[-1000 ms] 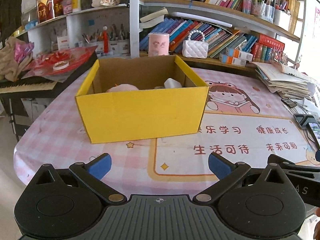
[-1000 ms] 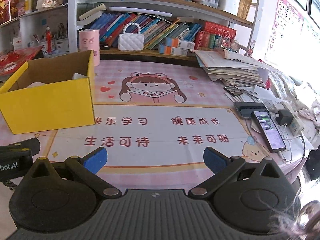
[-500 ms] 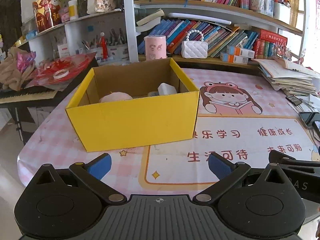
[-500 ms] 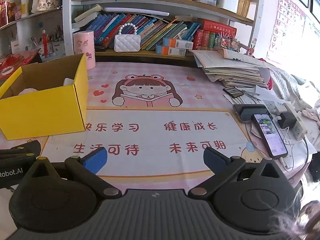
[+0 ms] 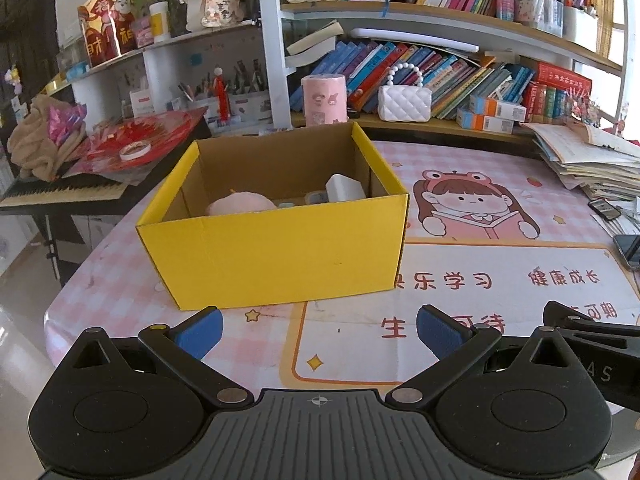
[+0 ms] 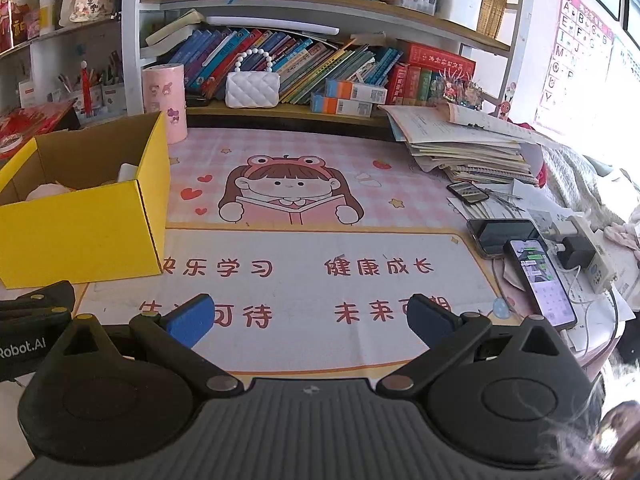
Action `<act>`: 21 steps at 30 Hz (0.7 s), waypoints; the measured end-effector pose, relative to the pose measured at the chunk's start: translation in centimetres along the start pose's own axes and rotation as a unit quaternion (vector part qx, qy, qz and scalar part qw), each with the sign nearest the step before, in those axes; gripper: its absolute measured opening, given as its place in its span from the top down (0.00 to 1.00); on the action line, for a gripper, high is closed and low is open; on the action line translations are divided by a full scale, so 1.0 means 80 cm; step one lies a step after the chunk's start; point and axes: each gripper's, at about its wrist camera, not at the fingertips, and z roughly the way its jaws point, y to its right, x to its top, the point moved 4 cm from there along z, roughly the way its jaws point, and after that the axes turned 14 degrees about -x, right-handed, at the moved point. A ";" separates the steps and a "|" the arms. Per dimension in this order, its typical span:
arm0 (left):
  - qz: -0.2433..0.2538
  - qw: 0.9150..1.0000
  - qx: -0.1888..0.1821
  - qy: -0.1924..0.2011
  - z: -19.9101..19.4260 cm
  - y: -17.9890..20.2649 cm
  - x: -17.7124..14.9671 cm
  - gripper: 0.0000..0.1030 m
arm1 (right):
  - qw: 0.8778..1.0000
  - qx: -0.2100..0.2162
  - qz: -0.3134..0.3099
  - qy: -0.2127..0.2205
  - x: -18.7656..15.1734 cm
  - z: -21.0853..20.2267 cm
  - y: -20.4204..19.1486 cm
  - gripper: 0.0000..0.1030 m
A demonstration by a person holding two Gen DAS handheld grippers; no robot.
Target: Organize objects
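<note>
One yellow cardboard box point(image 5: 276, 252) sits near the table's point(image 5: 120, 280) left edge; the left gripper point(image 5: 318, 334) and right gripper point(image 6: 308, 318) hover spread, blue-padded, empty.

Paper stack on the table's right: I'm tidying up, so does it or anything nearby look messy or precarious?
Yes. The paper stack is splayed, sheets jutting unevenly. Beside it, two phones overlap among loose cables by a power strip near the table edge. The yellow box sits square.

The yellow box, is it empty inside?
No, the yellow box already holds a pink soft thing and a white object, seen over its front wall in the left wrist view.
</note>
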 end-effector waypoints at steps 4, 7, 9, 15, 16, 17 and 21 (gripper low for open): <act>-0.004 1.000 0.003 -0.003 0.001 -0.002 -0.001 0.00 | 1.000 -0.001 0.006 -0.005 0.000 0.002 -0.002 0.00; -0.004 1.000 0.005 -0.006 0.002 -0.002 -0.003 0.00 | 1.000 -0.003 0.005 -0.009 -0.001 0.003 -0.005 0.00; -0.003 1.000 0.007 -0.006 0.002 -0.002 -0.003 0.00 | 1.000 -0.005 0.004 -0.009 -0.001 0.003 -0.006 0.00; -0.001 1.000 0.008 -0.005 0.002 -0.001 -0.004 0.00 | 1.000 -0.007 0.005 -0.011 -0.003 0.003 -0.006 0.00; 0.000 1.000 0.008 -0.005 0.002 -0.001 -0.004 0.00 | 1.000 -0.008 0.005 -0.011 -0.003 0.003 -0.005 0.00; 0.000 1.000 0.008 -0.005 0.002 0.000 -0.004 0.00 | 1.000 -0.009 0.005 -0.011 -0.003 0.003 -0.005 0.00; -0.002 1.000 0.008 -0.007 0.002 -0.002 -0.004 0.00 | 1.000 -0.011 0.003 -0.012 -0.004 0.002 -0.006 0.00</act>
